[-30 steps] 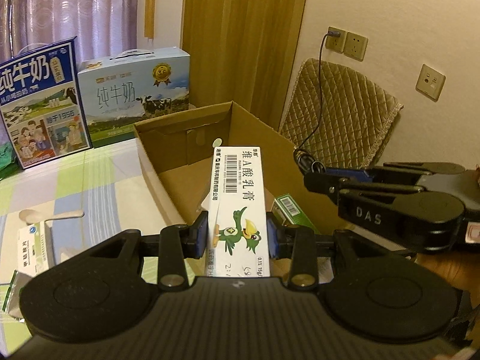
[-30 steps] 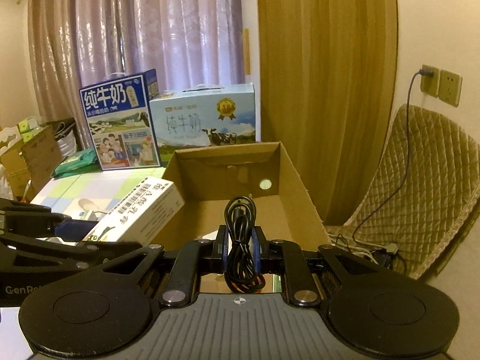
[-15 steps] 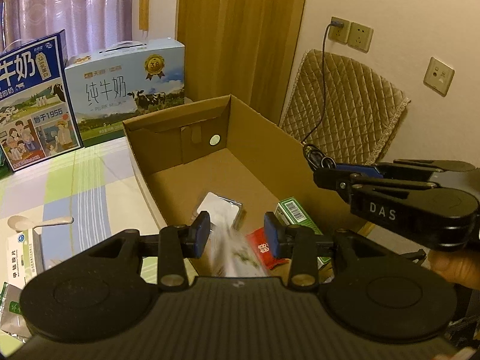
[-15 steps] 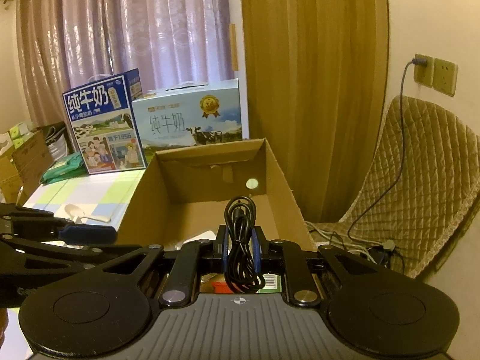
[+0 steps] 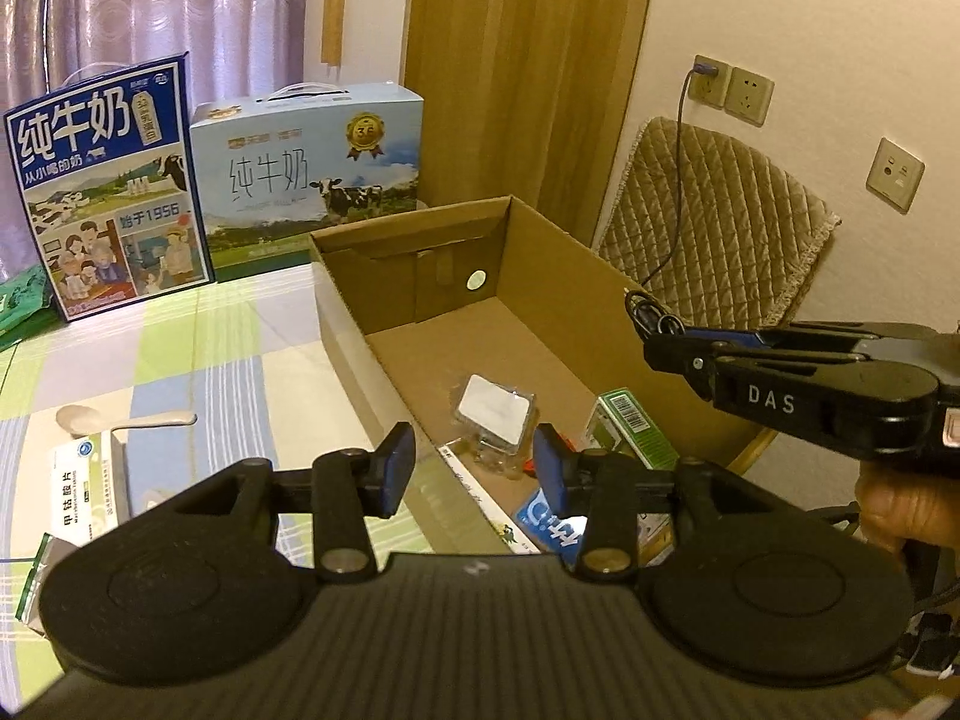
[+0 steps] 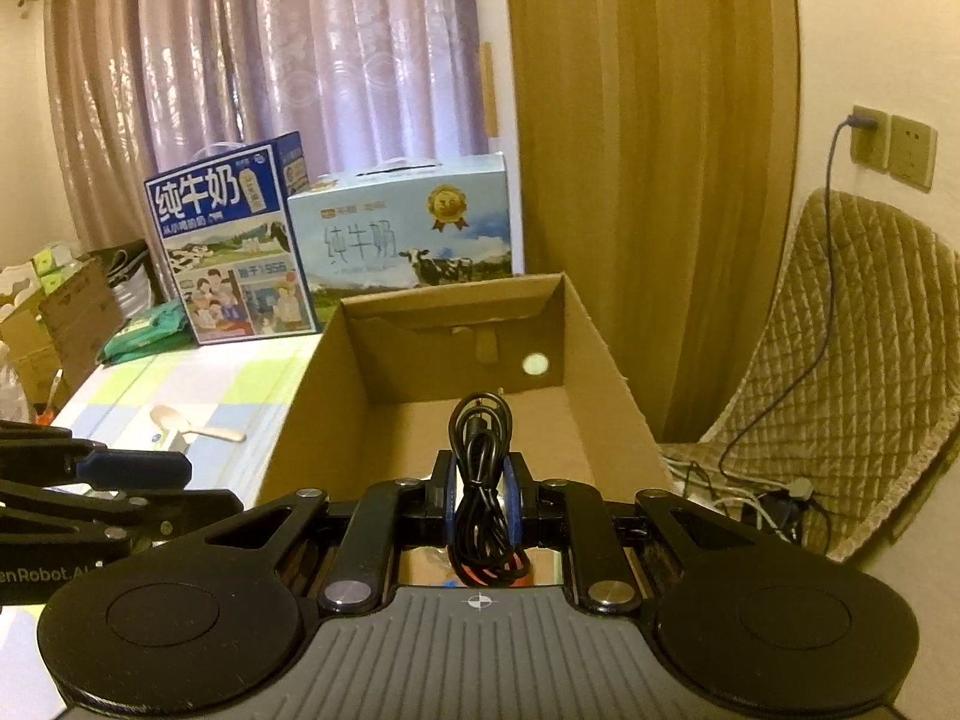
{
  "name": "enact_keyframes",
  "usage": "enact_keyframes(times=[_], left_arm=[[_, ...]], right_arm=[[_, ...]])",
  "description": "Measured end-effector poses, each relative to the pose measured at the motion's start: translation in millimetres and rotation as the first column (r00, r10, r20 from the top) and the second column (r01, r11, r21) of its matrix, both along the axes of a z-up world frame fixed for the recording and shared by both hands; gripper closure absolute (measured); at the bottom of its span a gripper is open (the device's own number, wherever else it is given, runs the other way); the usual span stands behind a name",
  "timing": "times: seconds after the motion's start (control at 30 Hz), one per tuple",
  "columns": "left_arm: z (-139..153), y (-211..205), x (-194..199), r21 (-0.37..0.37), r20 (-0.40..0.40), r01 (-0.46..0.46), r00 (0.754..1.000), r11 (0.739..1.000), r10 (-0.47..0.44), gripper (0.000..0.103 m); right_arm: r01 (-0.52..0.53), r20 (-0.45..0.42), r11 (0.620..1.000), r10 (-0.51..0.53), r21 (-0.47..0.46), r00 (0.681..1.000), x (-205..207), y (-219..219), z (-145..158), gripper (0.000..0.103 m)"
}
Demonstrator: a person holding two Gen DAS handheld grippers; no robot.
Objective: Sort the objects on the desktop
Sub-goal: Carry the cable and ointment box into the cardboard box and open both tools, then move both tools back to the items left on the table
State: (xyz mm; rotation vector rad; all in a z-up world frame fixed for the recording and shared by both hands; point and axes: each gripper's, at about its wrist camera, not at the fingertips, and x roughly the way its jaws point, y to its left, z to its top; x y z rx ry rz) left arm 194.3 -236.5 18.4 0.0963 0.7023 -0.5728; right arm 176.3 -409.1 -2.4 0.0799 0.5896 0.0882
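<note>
cardboard box (image 5: 576, 324): parked straight ahead of both claws with its top open, clearly meant as the drop bin, so everything gets aimed over its rim

milk cartons (image 5: 108, 180): two big ones stood upright well beyond the left claw at the back of the table, probably not part of the sort

left gripper (image 5: 474, 471): held right over the box's near wall, jaws spread wide with nothing between them; looks like it's free for the next pick

right gripper (image 6: 480, 495): hovered above the near end of the box, jaws pinched narrow on the black cable (image 6: 480, 480), which is kept bunched so it can be dropped in as one bundle; release not yet done, by the look of it

long white box (image 5: 480, 501): seen lying just below and ahead of the left claw, inside the box by its near wall

medicine box (image 5: 90, 492): left on the table off to the left of the left claw, likely next up

green box (image 5: 630, 432): lying in the box just beyond the left claw's right finger

clear case (image 5: 495, 414): sat on the box floor just ahead of the left claw

spoon (image 5: 120, 420): on the table just beyond the medicine box, not sorted yet
</note>
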Motion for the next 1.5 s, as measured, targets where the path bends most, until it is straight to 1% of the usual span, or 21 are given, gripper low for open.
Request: enact_keyframes(times=[0.03,0.13,0.2,0.27,0.47,0.53,0.57,0.63,0.67,0.7,0.73,0.8,0.9,0.97,1.1,1.23,1.37,1.5], left_arm=[[-0.3,1.2,-0.1,0.001,0.0,-0.001,1.0,1.0,0.001,0.065],[-1.9,5.4,-0.9,0.004,-0.004,-0.005,1.0,1.0,0.005,0.065],[-3.2,9.5,-2.1,0.003,-0.007,-0.012,1.0,1.0,0.012,0.064],[-4.0,14.6,-4.0,0.002,-0.009,-0.019,1.0,1.0,0.019,0.064],[-4.6,36.7,-15.1,0.008,-0.008,-0.045,0.999,0.999,0.045,0.059],[-4.2,46.1,-19.8,0.011,-0.008,-0.055,0.998,0.998,0.055,0.057],[-3.9,51.0,-23.0,0.012,-0.008,-0.06,0.998,0.998,0.06,0.056],[-3.2,60.7,-29.8,0.012,-0.007,-0.071,0.997,0.997,0.071,0.049],[-2.8,66.2,-33.6,0.009,-0.007,-0.077,0.997,0.997,0.078,0.047],[-2.4,71.1,-37.1,0.006,-0.007,-0.083,0.997,0.997,0.083,0.041],[-2.2,75.9,-40.8,0.004,-0.005,-0.087,0.996,0.996,0.087,0.037],[-1.5,85.1,-49.0,0.002,-0.003,-0.092,0.996,0.996,0.092,0.033],[-1.1,98.4,-60.0,-0.005,-0.005,-0.109,0.994,0.994,0.109,0.026],[-2.4,108.1,-66.9,-0.012,-0.014,-0.124,0.992,0.992,0.124,0.025],[-9.4,127.1,-79.7,-0.003,-0.029,-0.152,0.988,0.988,0.151,0.017],[-15.7,148.8,-90.0,-0.004,-0.048,-0.19,0.981,0.982,0.19,0.008],[-23.3,171.6,-99.4,0.006,-0.072,-0.227,0.971,0.974,0.227,0.006],[-27.7,192.2,-110.8,0.043,-0.044,-0.266,0.963,0.963,0.268,0.004]], right_arm=[[-0.007,0.006,1.0,0.007,-0.006,1.0,-0.1,1.7,0.5,0.09],[0.006,0.024,1.0,-0.005,-0.018,1.0,-2.1,3.6,2.6,0.084],[0.026,0.034,1.0,-0.026,-0.012,0.999,-4.7,1.3,3.7,0.071],[0.04,0.041,0.999,-0.04,-0.003,0.998,-8.5,-1.9,4.7,0.066],[0.076,0.033,0.996,-0.077,0.046,0.996,-29.3,-7.6,6.6,0.061],[0.08,0.029,0.995,-0.082,0.064,0.996,-37.4,-6.1,7.5,0.057],[0.083,0.027,0.994,-0.085,0.074,0.996,-41.9,-4.6,8.0,0.052],[0.085,0.02,0.992,-0.088,0.089,0.996,-50.9,0.5,9.4,0.042],[0.083,0.017,0.992,-0.085,0.094,0.996,-55.0,3.9,10.4,0.032],[0.079,0.013,0.992,-0.081,0.098,0.997,-58.8,7.7,11.7,0.023],[0.077,0.011,0.992,-0.079,0.103,0.997,-61.7,11.2,12.9,0.019],[0.069,0.01,0.991,-0.071,0.114,0.997,-67.8,18.6,15.4,0.014],[0.062,0.003,0.991,-0.063,0.122,0.998,-76.0,30.7,18.6,0.009],[0.053,-0.007,0.991,-0.052,0.123,0.999,-79.8,38.3,19.2,0.007],[0.026,-0.024,0.993,-0.023,0.117,0.999,-88.1,55.3,17.5,0.003],[-0.003,-0.037,0.995,0.007,0.104,0.999,-93.0,70.0,16.1,0.002],[-0.018,-0.051,0.993,0.025,0.12,0.998,-98.5,81.9,14.0,0.002],[-0.044,-0.067,0.99,0.053,0.137,0.996,-107.2,96.4,8.6,0.002]])
